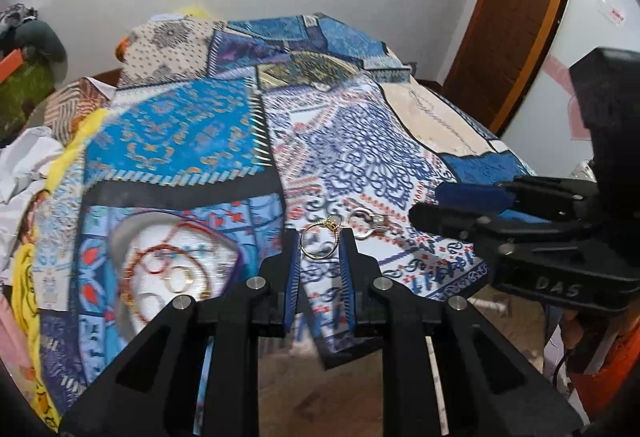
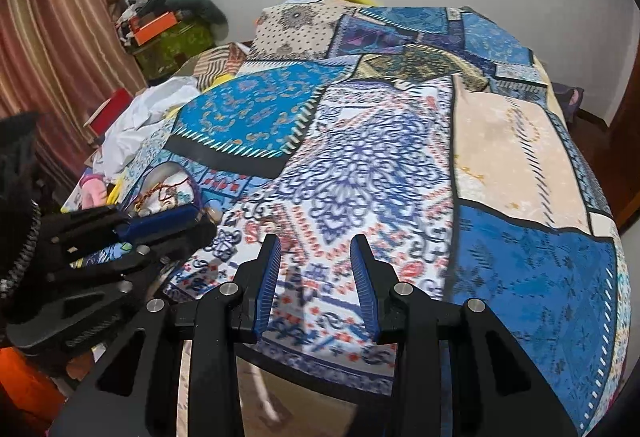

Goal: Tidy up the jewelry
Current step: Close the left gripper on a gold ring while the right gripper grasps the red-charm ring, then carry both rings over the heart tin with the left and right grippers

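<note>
A gold ring [image 1: 319,242] with a small stone on top sits between the fingertips of my left gripper [image 1: 320,242], which is shut on it just above the patterned blanket. A silver ring [image 1: 364,223] lies on the blanket just beyond it to the right. A white dish [image 1: 152,237] holding red bracelets and gold rings sits to the left; it also shows in the right wrist view [image 2: 166,183]. My right gripper [image 2: 316,247] is open and empty over the blanket. It shows in the left wrist view [image 1: 440,205] to the right of the rings.
The blue patchwork blanket [image 2: 360,141] covers the bed. White cloth [image 2: 152,109] and clutter lie at the left edge. A striped curtain [image 2: 48,37] hangs left, a wooden door [image 1: 516,9] stands right. The bed's front edge lies just under both grippers.
</note>
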A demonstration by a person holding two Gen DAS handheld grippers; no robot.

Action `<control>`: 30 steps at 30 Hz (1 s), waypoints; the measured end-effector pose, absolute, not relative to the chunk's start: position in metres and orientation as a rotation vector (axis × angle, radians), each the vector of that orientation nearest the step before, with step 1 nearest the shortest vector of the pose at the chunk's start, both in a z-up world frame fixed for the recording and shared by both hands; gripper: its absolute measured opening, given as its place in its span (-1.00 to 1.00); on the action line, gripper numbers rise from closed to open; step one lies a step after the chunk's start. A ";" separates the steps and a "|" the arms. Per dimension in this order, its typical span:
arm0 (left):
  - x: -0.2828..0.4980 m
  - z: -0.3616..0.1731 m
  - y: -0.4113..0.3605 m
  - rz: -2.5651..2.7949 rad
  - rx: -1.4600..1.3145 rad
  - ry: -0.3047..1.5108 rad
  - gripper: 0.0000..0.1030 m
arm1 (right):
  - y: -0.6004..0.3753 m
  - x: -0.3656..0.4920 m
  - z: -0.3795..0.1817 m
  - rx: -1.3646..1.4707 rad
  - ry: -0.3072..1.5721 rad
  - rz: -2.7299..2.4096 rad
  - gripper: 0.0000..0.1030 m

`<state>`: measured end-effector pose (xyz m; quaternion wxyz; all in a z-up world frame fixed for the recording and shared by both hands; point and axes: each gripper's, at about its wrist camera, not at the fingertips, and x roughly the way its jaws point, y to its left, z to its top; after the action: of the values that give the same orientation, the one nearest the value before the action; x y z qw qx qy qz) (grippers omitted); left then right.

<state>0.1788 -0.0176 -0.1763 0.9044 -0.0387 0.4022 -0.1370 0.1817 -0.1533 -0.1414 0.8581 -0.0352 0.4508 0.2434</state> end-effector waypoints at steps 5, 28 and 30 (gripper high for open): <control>0.173 -0.172 -0.001 -0.261 -0.095 0.812 -0.65 | -0.134 0.184 -0.147 -0.113 0.948 0.536 -0.36; 0.158 -0.157 0.018 -0.238 -0.130 0.766 -0.65 | -0.125 0.180 -0.140 -0.121 0.916 0.538 -0.71; 0.155 -0.153 0.020 -0.234 -0.129 0.756 -0.65 | -0.125 0.177 -0.132 -0.117 0.898 0.542 -0.71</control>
<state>0.1549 0.0196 -0.1527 0.9207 -0.0626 0.3681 -0.1137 0.1773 -0.1246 -0.1321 0.8640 -0.0558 0.4285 0.2585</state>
